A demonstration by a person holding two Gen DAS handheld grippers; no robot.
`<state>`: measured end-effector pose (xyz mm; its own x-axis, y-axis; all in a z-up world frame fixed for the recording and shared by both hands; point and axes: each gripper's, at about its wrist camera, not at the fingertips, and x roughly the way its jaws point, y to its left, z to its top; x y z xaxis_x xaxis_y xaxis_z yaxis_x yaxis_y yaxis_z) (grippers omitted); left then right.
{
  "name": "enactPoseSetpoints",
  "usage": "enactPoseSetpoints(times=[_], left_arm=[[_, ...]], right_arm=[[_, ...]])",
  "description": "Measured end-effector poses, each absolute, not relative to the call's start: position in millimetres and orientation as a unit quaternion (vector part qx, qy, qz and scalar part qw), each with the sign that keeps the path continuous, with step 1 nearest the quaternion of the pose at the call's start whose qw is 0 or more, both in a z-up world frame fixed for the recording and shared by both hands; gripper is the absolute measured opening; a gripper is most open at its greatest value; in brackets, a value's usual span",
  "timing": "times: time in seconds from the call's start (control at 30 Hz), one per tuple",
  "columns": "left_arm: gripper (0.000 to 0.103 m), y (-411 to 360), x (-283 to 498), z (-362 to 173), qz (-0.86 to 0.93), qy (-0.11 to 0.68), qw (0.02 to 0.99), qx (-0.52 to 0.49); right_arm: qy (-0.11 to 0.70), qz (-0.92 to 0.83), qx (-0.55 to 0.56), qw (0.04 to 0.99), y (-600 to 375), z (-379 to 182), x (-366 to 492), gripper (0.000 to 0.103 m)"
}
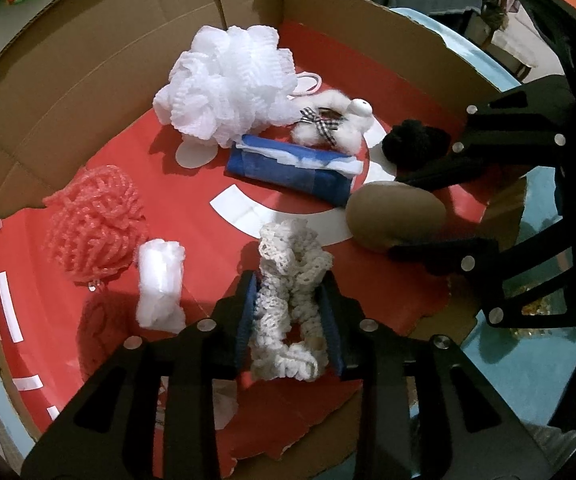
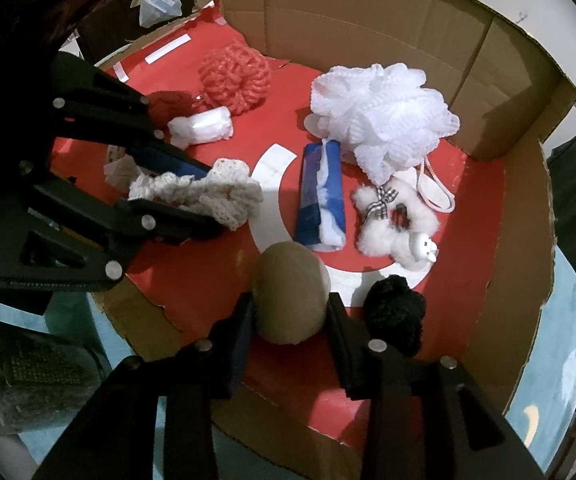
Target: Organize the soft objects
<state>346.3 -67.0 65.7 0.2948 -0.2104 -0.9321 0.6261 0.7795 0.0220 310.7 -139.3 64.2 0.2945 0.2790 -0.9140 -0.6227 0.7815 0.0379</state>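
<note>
My left gripper (image 1: 288, 316) has a cream lace scrunchie (image 1: 288, 300) lying lengthwise between its blue pads (image 1: 245, 320), which touch it on both sides. The scrunchie rests on the red floor of the cardboard box (image 1: 87, 60). My right gripper (image 2: 290, 312) is on a tan egg-shaped sponge ball (image 2: 292, 292), one finger against each flank, and the ball sits on the box floor near the torn front edge. In the left wrist view the right gripper (image 1: 420, 212) reaches in from the right around the same ball (image 1: 392, 216).
Inside the box lie a white mesh pouf (image 1: 223, 84), a pink mesh pouf (image 1: 95, 224), a blue tissue pack (image 1: 292, 168), a white fluffy scrunchie with a checked bow (image 1: 328, 124), a black pom-pom (image 1: 412, 144) and a small white roll (image 1: 159, 284). A glass jar (image 2: 19, 380) stands outside.
</note>
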Motion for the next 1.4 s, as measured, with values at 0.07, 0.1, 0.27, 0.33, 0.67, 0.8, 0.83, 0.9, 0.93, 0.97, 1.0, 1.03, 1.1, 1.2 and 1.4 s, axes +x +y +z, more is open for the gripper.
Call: enactPoseSetpoints(times=[0.07, 0.1, 0.27, 0.33, 0.67, 0.8, 0.83, 0.9, 0.93, 0.97, 1.0, 1.03, 1.1, 1.2, 1.4], left_arm=[[0.047, -68.9, 346.6, 65.0, -0.269, 0.530, 0.780, 0.198], [0.051, -69.7, 346.2, 65.0, -0.267, 0.529, 0.780, 0.198], [0.051, -74.6, 343.1, 69.9, -0.268, 0.522, 0.786, 0.195], [0.051, -75.1, 343.5, 71.4, -0.265, 0.521, 0.787, 0.195], [0.061, -54.1, 332.0, 93.1, -0.238, 0.514, 0.809, 0.154], [0.068, -38.6, 320.9, 102.6, -0.219, 0.509, 0.822, 0.130], [0.068, -34.5, 316.5, 105.3, -0.213, 0.506, 0.827, 0.122], [0.068, -28.4, 309.3, 109.0, -0.202, 0.504, 0.833, 0.109], [0.068, -24.3, 304.5, 111.2, -0.193, 0.502, 0.837, 0.103], [0.068, -21.0, 301.0, 112.6, -0.185, 0.499, 0.841, 0.098], [0.069, -15.7, 296.1, 114.8, -0.176, 0.496, 0.846, 0.091], [0.070, -11.4, 292.4, 116.3, -0.169, 0.494, 0.849, 0.084], [0.072, -6.8, 286.5, 117.9, -0.156, 0.491, 0.854, 0.074], [0.072, 2.3, 278.9, 119.1, -0.128, 0.483, 0.863, 0.068], [0.072, 18.5, 270.8, 112.0, -0.094, 0.485, 0.869, 0.032]], right_arm=[[0.519, 0.286, -0.166, 0.788, -138.4, 66.1, 310.1, 0.043], [0.519, 0.286, -0.167, 0.788, -137.9, 66.1, 309.8, 0.044], [0.516, 0.285, -0.171, 0.789, -139.1, 66.2, 309.4, 0.048], [0.515, 0.284, -0.171, 0.791, -140.4, 66.5, 309.1, 0.050], [0.499, 0.265, -0.155, 0.811, -145.7, 82.7, 302.3, 0.069], [0.490, 0.246, -0.138, 0.825, -153.9, 96.8, 292.6, 0.082], [0.488, 0.241, -0.135, 0.828, -155.2, 99.4, 290.7, 0.083], [0.482, 0.225, -0.131, 0.836, -156.7, 106.6, 285.0, 0.087], [0.481, 0.220, -0.128, 0.839, -157.4, 109.6, 283.1, 0.088], [0.481, 0.215, -0.121, 0.841, -161.2, 113.6, 280.9, 0.090], [0.480, 0.206, -0.113, 0.845, -162.9, 117.0, 278.0, 0.093], [0.479, 0.200, -0.110, 0.847, -164.4, 119.3, 275.6, 0.094], [0.474, 0.180, -0.105, 0.855, -165.1, 124.4, 269.5, 0.098], [0.477, 0.159, -0.090, 0.860, -164.7, 124.7, 266.3, 0.100], [0.483, 0.113, -0.067, 0.866, -169.9, 121.4, 259.9, 0.100]])
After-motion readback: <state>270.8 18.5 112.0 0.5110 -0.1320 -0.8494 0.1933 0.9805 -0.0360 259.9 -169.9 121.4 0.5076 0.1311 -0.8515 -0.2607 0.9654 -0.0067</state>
